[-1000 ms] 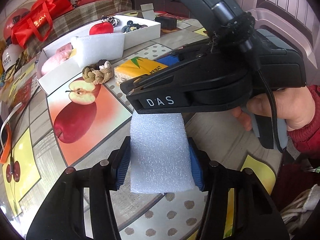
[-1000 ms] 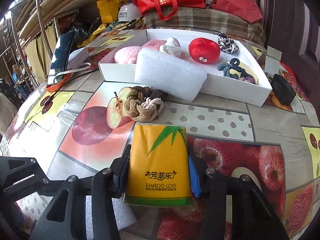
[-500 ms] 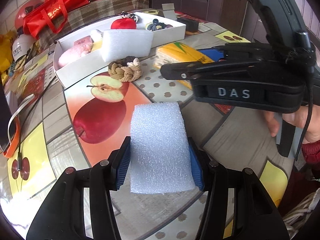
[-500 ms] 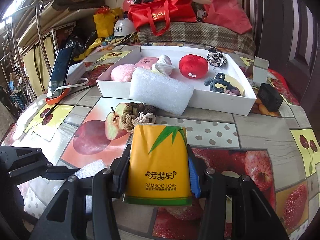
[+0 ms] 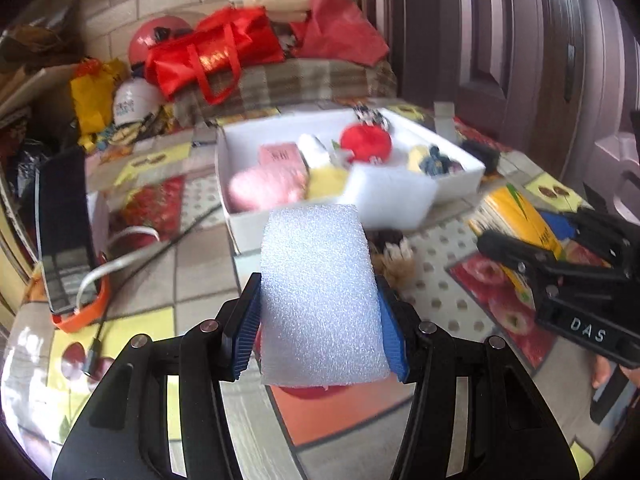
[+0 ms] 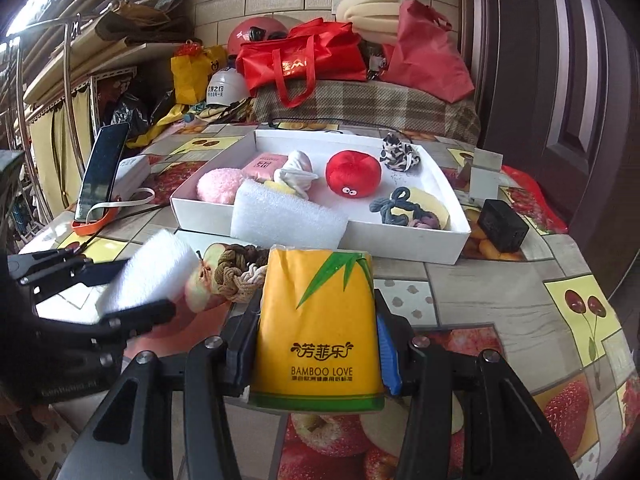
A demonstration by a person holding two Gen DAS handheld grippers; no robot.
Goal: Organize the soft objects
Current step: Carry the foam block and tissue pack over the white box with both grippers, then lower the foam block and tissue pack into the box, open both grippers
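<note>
Right wrist: right gripper (image 6: pixel 316 344) clamping "BAMBOO LOVE" tissue pack (image 6: pixel 318 320); left gripper (image 5: pixel 320 316) clamping foam block (image 5: pixel 320 296).

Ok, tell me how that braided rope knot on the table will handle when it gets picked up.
The rope knot probably gives under a squeeze, since it is loosely braided cord. It looks light and should not roll: it lies flat on the table. Loose loops might snag a claw pad.

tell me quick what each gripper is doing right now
Left gripper: closed on the white foam block.
Right gripper: closed on the yellow tissue pack.
</note>
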